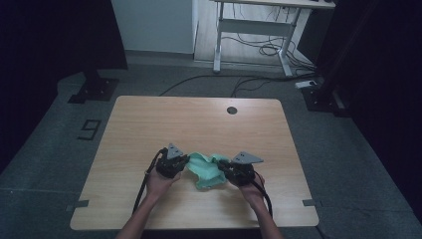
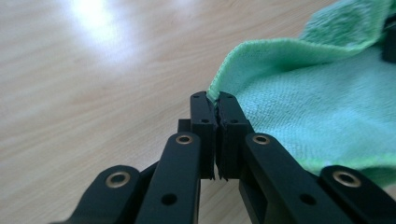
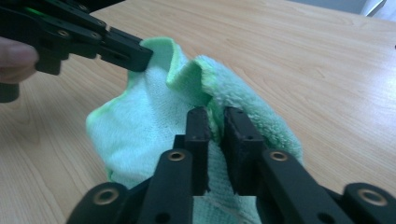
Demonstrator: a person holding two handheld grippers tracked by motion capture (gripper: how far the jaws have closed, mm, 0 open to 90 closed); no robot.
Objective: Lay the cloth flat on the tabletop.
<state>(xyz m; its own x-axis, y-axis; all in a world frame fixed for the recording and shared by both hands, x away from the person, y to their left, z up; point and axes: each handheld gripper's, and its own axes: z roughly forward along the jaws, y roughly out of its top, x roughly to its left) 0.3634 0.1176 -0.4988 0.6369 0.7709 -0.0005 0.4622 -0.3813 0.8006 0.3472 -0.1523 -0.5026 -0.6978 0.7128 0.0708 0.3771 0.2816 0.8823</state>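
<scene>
Green cloth sits bunched on the wooden table, lower middle of the high view, between my two claws. My left claw is at the cloth's left edge, my right claw at its right edge. Both my hands come up from the bottom of the frame, with cables trailing back toward me.

Left gripper view: my left claw is clamped on the cloth. The jaws are pressed together with just the thin hem pinched at their tips, centre of frame. The cloth spreads off to the right and upper right, with a folded edge arching over from the pinch point. Bare table fills the left half, with a bright light glare upper left.

Right gripper view: my right claw is clamped on a thick fold of cloth, bottom centre. The jaws stay slightly apart because the bunched fabric fills the gap, pads pressing on it from both sides. The cloth piles ahead of the jaws and hangs to the left. My left claw shows at upper left here, its tips shut on the far corner of the cloth, with a fingertip at the left edge. Table is at right.

The cloth is slack between the two grips. The middle part is lying rumpled on the table, the pinched edges lifted a bit.
</scene>
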